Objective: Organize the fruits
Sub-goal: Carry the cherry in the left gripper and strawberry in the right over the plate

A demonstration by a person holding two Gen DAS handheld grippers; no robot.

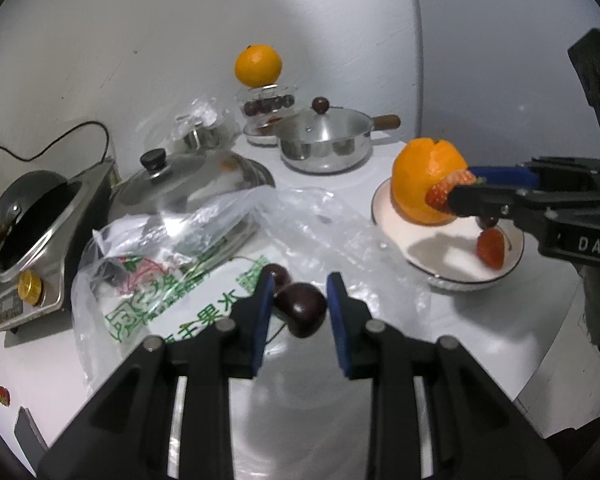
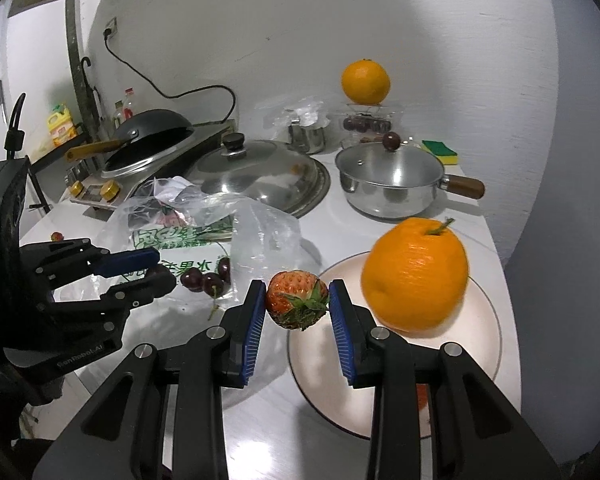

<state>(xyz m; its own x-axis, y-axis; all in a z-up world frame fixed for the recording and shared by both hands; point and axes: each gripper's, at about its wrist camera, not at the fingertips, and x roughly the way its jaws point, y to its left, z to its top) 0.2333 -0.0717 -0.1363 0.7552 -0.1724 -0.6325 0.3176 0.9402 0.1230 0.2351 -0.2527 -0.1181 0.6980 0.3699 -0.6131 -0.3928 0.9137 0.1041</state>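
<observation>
two tongs are loaded: the right tongs [image 2: 297,300] pinch a strawberry [image 2: 296,299] above the plate [image 2: 320,380] beside the orange [image 2: 414,274]; the left tongs [image 1: 300,300] clamp a cherry [image 1: 302,307] over the bag [image 1: 172,280]. i'd lower the strawberry onto bare plate before letting go.

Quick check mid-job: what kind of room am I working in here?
Most likely a small home kitchen counter: a wok on a stove, a steel saucepan with a lid, and a dish sponge against a white wall.
</observation>
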